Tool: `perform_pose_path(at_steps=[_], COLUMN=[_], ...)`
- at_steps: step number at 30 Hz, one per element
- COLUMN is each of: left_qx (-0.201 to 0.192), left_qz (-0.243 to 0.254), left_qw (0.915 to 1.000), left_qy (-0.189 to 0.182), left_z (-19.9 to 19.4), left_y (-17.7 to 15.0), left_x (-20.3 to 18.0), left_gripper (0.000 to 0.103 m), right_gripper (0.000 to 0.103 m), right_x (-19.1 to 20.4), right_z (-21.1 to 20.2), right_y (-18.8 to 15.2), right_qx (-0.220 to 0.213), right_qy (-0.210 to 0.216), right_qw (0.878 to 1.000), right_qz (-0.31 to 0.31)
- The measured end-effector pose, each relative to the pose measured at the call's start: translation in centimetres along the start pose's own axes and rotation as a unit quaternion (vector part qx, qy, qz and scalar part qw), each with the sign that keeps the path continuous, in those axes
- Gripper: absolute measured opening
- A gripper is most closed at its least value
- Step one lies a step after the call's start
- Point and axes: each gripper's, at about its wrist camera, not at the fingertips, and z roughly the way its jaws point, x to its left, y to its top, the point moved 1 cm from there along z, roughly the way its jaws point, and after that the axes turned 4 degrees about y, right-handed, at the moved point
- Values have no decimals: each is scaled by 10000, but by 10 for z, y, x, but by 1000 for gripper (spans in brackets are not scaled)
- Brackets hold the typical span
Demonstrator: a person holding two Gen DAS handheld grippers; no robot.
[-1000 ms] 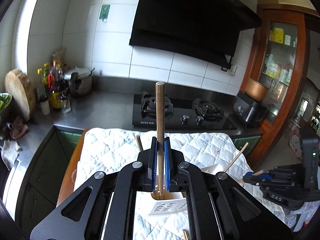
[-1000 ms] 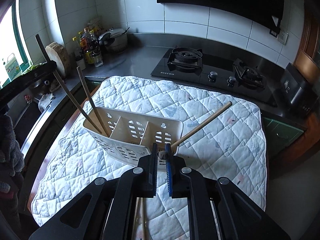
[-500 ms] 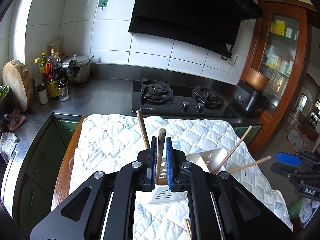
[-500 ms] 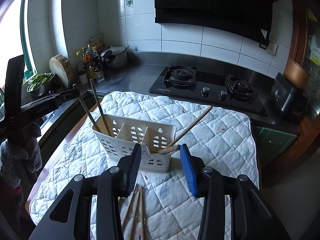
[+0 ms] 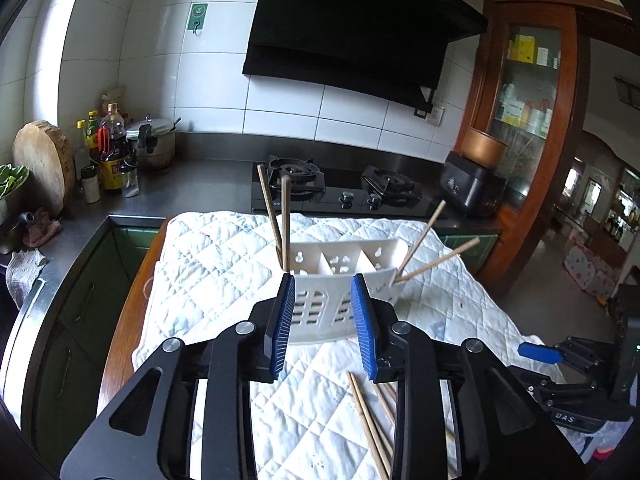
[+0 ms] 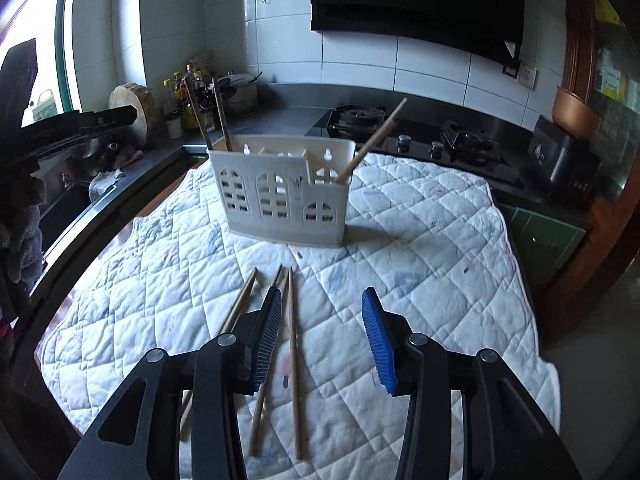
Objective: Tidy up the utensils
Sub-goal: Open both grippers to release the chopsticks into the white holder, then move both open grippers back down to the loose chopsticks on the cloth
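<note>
A white slotted utensil holder stands on the white quilted cloth. Two wooden chopsticks stand in its left end compartment. In the left wrist view two more chopsticks lean out of its right end; the right wrist view shows one. Several loose chopsticks lie on the cloth in front of the holder. My left gripper is open and empty just before the holder. My right gripper is open and empty, low over the loose chopsticks.
A gas hob sits on the steel counter behind the cloth. Bottles and a pot and a wooden board stand at the left. A black appliance stands at the right. The cloth's edges drop off left and right.
My left gripper opened, left its chopstick standing in the holder's left compartment, and drew back. My right gripper opened, left its chopstick in the right end, and drew back down over the loose chopsticks.
</note>
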Motion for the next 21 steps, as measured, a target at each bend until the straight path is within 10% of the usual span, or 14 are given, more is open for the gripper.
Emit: perform_pose_path(at_steps=[21], left_qx=[1238], left_qz=[-191], left_qw=[9921], left_qy=[-115], left_z=[-1], left_y=[-168], left_x=[-17], left_gripper=[36], right_gripper=[27], right_x=[17], right_z=[59], right_y=[-107], right_qx=[568], right_qy=[97], right_qw=[9983], right_qz=[117])
